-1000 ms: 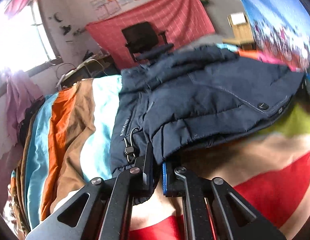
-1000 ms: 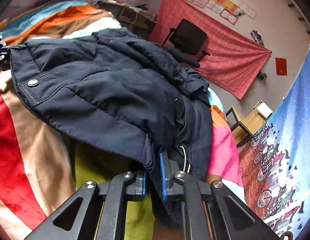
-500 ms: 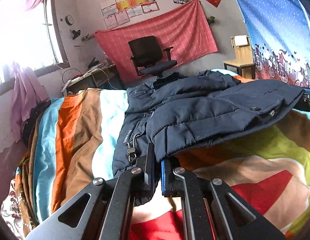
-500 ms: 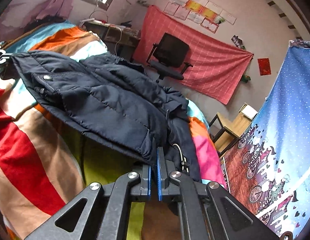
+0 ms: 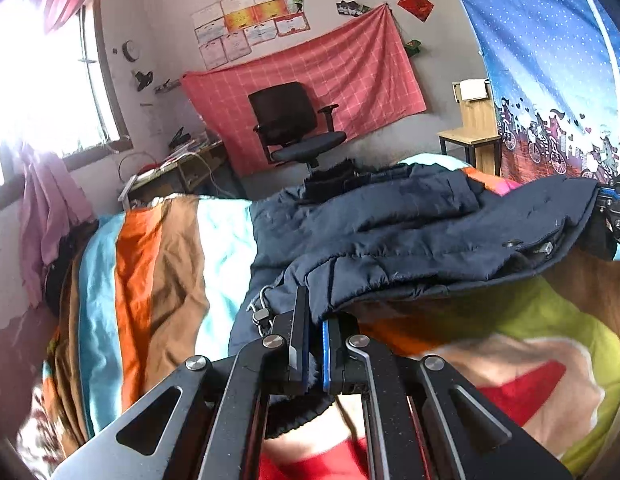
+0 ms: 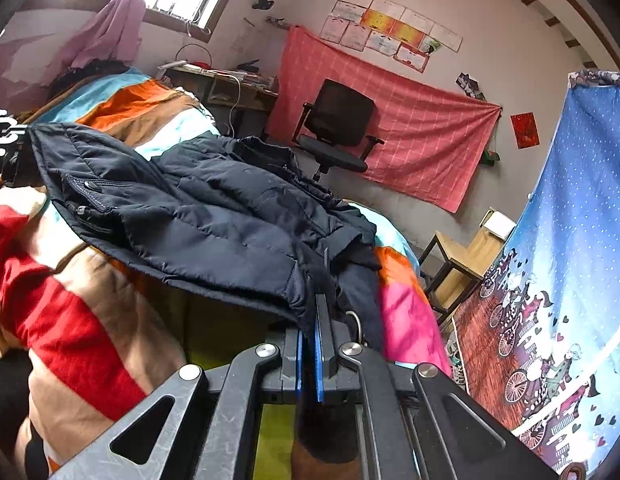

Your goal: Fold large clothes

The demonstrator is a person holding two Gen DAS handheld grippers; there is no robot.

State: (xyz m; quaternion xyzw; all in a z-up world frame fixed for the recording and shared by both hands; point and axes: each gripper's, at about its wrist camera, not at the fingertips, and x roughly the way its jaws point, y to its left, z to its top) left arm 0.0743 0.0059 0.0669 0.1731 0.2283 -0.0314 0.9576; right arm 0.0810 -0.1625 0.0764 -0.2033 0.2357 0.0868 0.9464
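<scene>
A: Describe the work surface.

B: A bed covered by a striped blanket (image 5: 157,264), in a bedroom with an office chair (image 5: 293,128) and a red wall cloth (image 6: 410,120) behind it.

A: Where is the jacket?

B: The dark padded jacket (image 5: 410,232) lies across the blanket. Its near hem is raised off the bed and stretched between the two tools; its far part, toward the chair, rests on the blanket.

A: Tool state?

B: The left gripper (image 5: 314,344) is clamped on one hem corner, beside a metal clip (image 5: 261,312). The right gripper (image 6: 308,344) is clamped on the other corner. Both sets of jaws stand nearly together with fabric between them.

A: Progress?

B: Judged as partial. The jacket appears already doubled over on itself, with layers stacked and a snap button (image 6: 90,185) showing along the edge. The raised hem is not yet laid over the far part, so that fold, the release and any final smoothing remain.
</scene>
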